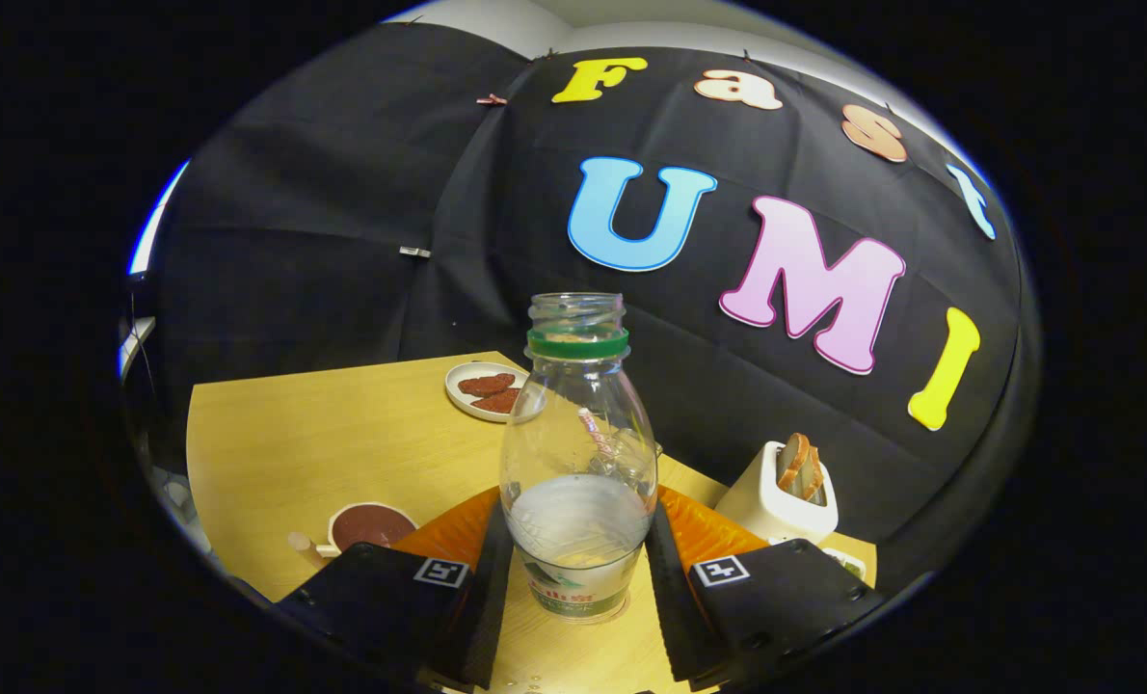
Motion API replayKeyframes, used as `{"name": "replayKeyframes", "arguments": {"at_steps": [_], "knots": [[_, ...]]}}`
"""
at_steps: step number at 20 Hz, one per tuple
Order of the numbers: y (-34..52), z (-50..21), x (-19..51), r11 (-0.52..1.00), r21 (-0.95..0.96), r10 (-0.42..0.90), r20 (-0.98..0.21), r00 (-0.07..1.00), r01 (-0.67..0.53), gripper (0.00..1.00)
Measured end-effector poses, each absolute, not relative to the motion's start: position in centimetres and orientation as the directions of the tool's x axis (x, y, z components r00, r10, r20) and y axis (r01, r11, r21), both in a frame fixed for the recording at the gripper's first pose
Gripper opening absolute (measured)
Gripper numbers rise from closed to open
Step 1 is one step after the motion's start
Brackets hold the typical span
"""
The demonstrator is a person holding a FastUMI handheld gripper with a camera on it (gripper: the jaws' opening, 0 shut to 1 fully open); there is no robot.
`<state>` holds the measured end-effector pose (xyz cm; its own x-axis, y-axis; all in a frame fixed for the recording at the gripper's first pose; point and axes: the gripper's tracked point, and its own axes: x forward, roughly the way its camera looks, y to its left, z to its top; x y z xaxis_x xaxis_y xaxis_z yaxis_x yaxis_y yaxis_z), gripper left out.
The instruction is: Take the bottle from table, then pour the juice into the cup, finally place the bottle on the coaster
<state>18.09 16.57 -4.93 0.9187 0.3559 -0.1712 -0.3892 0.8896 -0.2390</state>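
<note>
A clear plastic bottle point(578, 453) with a green neck ring and no cap stands upright between my fingers. Its lower part holds whitish juice. My gripper point(578, 525) is shut on the bottle, with one finger pressing each side of its lower body. To the left, just beyond the left finger, a white cup point(369, 527) with a dark reddish inside and a small handle sits on the wooden table point(342, 443). Seen through the bottle is something clear with a pink striped piece; I cannot tell what it is.
A white plate point(482, 390) with brown biscuits lies at the far side of the table, near the black cloth wall. A cream toaster point(776, 496) holding bread slices stands beyond the right finger. Bare wood stretches between the cup and the plate.
</note>
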Motion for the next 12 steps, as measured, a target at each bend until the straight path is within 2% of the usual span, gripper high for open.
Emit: {"name": "replayKeyframes", "arguments": {"at_steps": [12], "knots": [[13.5, -12.0, 24.0, 0.940, -0.045, 0.324, -0.190, 0.927, -0.337, 0.70]]}}
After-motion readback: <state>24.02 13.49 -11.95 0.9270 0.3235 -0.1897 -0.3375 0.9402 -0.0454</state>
